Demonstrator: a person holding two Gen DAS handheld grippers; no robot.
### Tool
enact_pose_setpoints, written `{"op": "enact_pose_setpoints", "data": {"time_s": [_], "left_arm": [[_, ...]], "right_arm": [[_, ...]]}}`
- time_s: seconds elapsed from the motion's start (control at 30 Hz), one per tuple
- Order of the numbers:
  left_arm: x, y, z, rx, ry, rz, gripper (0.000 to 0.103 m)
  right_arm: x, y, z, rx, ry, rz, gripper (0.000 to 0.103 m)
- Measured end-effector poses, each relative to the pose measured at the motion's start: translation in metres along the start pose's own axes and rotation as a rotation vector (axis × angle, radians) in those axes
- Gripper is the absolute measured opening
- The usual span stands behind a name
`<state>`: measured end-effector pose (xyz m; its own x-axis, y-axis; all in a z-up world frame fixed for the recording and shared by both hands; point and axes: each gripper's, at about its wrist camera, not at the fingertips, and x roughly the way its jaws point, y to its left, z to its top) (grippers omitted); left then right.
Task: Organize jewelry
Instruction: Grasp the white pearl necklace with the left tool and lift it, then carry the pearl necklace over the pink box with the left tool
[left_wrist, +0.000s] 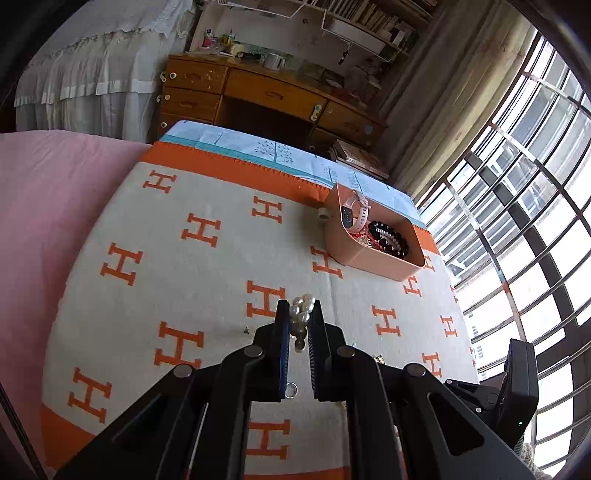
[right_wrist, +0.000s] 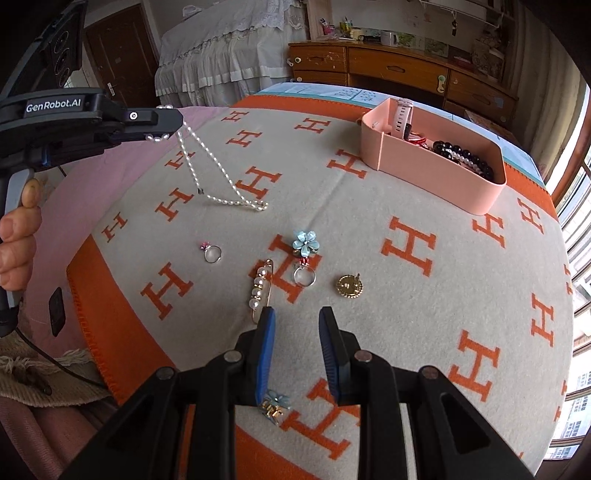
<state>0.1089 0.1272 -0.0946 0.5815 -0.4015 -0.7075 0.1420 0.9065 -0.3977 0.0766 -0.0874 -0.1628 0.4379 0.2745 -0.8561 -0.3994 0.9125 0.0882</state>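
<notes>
My left gripper (left_wrist: 298, 314) is shut on a pearl necklace (left_wrist: 301, 310) and holds it above the blanket. In the right wrist view the left gripper (right_wrist: 173, 123) is at the upper left. The pearl necklace (right_wrist: 218, 177) hangs from it in loops, and its low end still lies on the blanket. The pink box (left_wrist: 369, 258) (right_wrist: 424, 173) stands far right and holds a pink watch (left_wrist: 356, 214) and a black bead bracelet (left_wrist: 389, 238). My right gripper (right_wrist: 297, 326) hovers open over the blanket with nothing between its fingers.
Loose pieces lie on the H-pattern blanket (right_wrist: 406, 295): a pink-stone ring (right_wrist: 212, 253), a blue flower ring (right_wrist: 306, 245), a pearl pin (right_wrist: 260, 284), a gold round piece (right_wrist: 349, 286) and a small blue flower piece (right_wrist: 275, 404). A wooden desk (left_wrist: 266, 92) stands beyond the bed.
</notes>
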Motion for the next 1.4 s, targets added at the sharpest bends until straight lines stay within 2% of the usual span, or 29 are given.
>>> {"op": "enact_pose_setpoints", "data": {"time_s": [0.23, 0.4, 0.77, 0.9, 0.93, 0.97, 1.17, 1.27, 1.4], "left_arm": [[-0.036, 0.022, 0.005, -0.017, -0.087, 0.013, 0.007], [-0.044, 0.035, 0.003, -0.024, -0.116, 0.023, 0.007], [-0.034, 0.058, -0.007, -0.062, -0.079, -0.013, 0.007], [-0.033, 0.059, -0.009, -0.061, -0.073, -0.025, 0.007], [-0.032, 0.059, -0.010, -0.060, -0.072, -0.028, 0.007], [-0.031, 0.059, -0.010, -0.059, -0.070, -0.032, 0.007], [-0.032, 0.051, -0.008, -0.030, -0.063, -0.048, 0.007], [-0.036, 0.041, -0.002, 0.001, -0.070, -0.056, 0.007], [-0.042, 0.019, 0.011, 0.055, -0.084, -0.074, 0.007]], "right_arm": [[-0.005, 0.013, 0.009, -0.041, -0.024, -0.004, 0.025], [0.004, 0.021, 0.010, -0.056, 0.019, 0.002, 0.025], [0.040, 0.050, 0.016, -0.162, 0.111, -0.084, 0.025], [0.044, 0.055, 0.016, -0.190, 0.104, -0.120, 0.020], [0.044, 0.054, 0.017, -0.181, 0.104, -0.125, 0.010], [0.044, 0.052, 0.018, -0.171, 0.105, -0.143, 0.007], [0.029, 0.023, 0.027, -0.001, 0.122, -0.030, 0.007], [0.000, 0.007, 0.035, 0.063, 0.058, 0.007, 0.007], [-0.042, -0.016, 0.051, 0.126, -0.053, -0.014, 0.007]]}}
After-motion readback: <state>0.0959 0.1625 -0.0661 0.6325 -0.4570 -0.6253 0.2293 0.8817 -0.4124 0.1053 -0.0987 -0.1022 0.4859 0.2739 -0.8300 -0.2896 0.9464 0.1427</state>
